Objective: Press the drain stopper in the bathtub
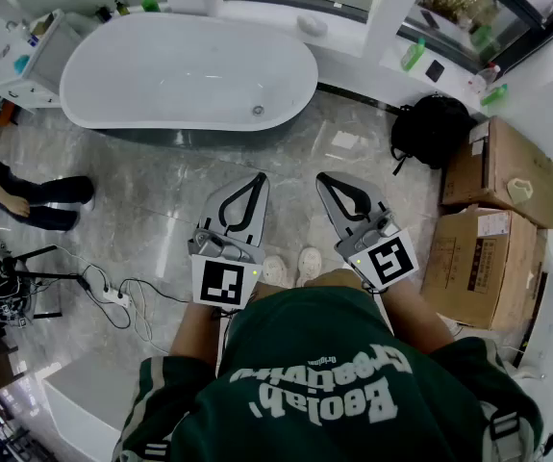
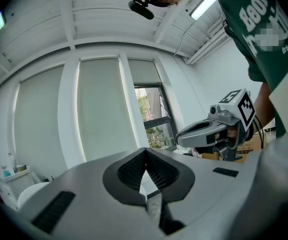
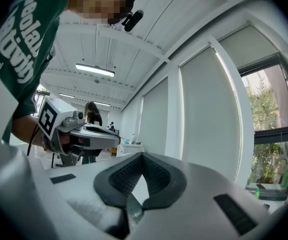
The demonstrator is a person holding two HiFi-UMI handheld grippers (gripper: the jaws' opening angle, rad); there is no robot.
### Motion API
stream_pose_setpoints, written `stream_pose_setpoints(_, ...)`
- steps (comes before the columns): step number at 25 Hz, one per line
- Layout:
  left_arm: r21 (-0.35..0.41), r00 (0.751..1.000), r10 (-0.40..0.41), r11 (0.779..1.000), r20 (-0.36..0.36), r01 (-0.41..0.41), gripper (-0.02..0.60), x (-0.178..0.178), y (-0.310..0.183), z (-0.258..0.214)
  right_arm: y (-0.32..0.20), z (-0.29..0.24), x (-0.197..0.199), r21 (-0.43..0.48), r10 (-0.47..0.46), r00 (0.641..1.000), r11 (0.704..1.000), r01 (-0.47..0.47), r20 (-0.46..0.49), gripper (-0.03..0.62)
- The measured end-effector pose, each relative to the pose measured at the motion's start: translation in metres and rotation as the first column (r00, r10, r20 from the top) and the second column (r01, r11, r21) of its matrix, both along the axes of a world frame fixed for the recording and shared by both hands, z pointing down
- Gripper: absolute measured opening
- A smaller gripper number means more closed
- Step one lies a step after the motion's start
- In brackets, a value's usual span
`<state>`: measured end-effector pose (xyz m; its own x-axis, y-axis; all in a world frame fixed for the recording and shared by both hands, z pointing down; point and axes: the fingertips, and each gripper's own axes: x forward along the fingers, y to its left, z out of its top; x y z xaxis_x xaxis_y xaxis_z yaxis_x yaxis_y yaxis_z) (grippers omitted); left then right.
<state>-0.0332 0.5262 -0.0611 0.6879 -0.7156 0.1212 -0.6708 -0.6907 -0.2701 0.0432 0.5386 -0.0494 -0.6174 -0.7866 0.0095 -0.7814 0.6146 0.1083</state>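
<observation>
The drain stopper (image 1: 258, 111) is lying as a small round metal disc on the bottom of the white bathtub (image 1: 84, 99), near the end of the tub that is closer to the black backpack (image 1: 432, 128). I am standing on the marble floor (image 1: 161, 191), well apart from the tub, so nothing is touching the stopper. I am holding the left gripper (image 1: 260, 177) and the right gripper (image 1: 321, 177) side by side at waist height, both pointing forward to the tub. In the 2 gripper views the jaws of each one are clenched, tip against tip, and they are grasping nothing. Only window blinds and ceiling are showing behind them.

I am judging that the task is at its very beginning, and the approach is the step in hand. To do it well, I am planning to walk to the tub side nearest the stopper, watching the cables (image 1: 122, 301) on the floor at my left. 1 gripper is enough, and keeping its jaws closed is giving a firm blunt tip. I should be reaching over the rim without knocking it and bringing the tip straight above the middle of the disc. Then I should be pushing down vertically and gently, because a tilted push could be slipping off the smooth metal.
</observation>
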Motion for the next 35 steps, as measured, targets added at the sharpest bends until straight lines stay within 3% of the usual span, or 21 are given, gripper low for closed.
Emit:
stream_pose_setpoints(6,-0.003,1.0,-0.013,1.0,0.015,0.013,0.008,0.017,-0.002,0.002,-0.003,0.004,0.019,-0.047,0.009,0.999,0.999,-0.008,0.034,0.015)
stream_pose_setpoints(11,0.006,0.999,-0.029,1.0,0.038,0.028,0.008,0.034,-0.006,0.006,-0.006,0.006,0.035,-0.025,-0.013,0.996,1.0,0.015,0.085,0.015)
stream_pose_setpoints(15,-0.03,0.997,-0.068,0.997,0.027,0.069,0.008,0.043,-0.008,0.015,-0.006,0.011,0.046,-0.039,-0.027,0.995,0.999,0.031,0.098,0.015)
stream_pose_setpoints(28,-0.028,0.993,-0.1,0.994,0.06,0.102,0.008,0.071,-0.014,0.016,-0.003,0.014,0.084,-0.016,-0.034,0.991,0.999,0.036,0.126,0.015)
stream_pose_setpoints(35,-0.005,0.99,-0.125,0.992,0.065,0.126,0.008,0.068,-0.035,0.008,-0.019,0.015,0.087,-0.02,-0.023,0.989,0.999,0.026,0.147,0.015)
